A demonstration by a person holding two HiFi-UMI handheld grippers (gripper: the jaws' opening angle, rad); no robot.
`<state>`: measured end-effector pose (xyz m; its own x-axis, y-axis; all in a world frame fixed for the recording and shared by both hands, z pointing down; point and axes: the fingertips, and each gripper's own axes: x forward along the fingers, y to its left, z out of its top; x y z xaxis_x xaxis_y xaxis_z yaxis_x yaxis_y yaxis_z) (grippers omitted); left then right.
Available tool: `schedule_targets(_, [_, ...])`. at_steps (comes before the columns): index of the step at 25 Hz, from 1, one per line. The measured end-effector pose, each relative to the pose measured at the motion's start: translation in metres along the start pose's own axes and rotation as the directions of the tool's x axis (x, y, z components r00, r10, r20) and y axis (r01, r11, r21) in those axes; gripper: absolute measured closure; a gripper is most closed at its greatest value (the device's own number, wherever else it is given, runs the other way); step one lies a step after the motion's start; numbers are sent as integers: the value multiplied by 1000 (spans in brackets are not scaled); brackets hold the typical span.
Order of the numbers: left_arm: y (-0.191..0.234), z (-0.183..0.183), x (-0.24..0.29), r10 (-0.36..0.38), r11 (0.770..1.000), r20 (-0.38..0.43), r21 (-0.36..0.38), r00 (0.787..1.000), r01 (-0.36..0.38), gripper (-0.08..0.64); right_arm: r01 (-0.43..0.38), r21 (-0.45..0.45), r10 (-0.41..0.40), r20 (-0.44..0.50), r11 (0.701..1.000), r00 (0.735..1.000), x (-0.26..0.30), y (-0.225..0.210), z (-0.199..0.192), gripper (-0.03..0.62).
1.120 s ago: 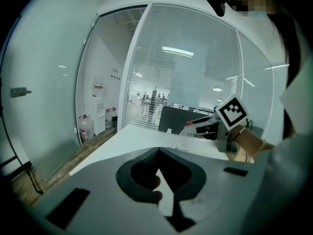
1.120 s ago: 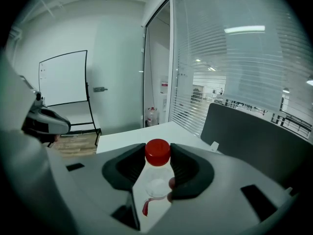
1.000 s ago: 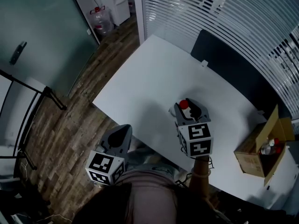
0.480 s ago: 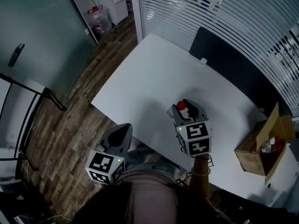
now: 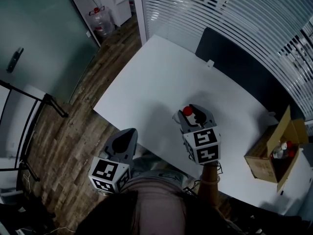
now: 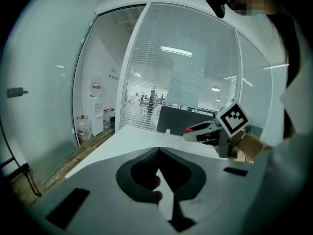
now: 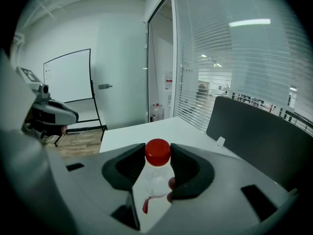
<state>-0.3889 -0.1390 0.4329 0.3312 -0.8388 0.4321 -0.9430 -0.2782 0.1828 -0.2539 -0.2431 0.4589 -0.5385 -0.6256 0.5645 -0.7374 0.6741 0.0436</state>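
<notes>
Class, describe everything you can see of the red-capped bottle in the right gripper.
The bottle is small, seemingly clear plastic, with a round red cap and a red scrap low on its body. The right gripper is shut on it: the dark jaws flank its cap and neck on both sides. It is over the white table, close to the near edge. Whether it holds liquid cannot be told.

The right gripper (image 5: 192, 113) holds what looks like a red-capped bottle (image 5: 187, 111) above the white table (image 5: 146, 77).
</notes>
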Motion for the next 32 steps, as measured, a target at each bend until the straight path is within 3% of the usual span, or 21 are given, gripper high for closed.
schedule_targets(32, [-34,14,-4,-55,998,65,19,996,54,554,-5,-20,4,-26,1000,1000,-32,-1,-17,408])
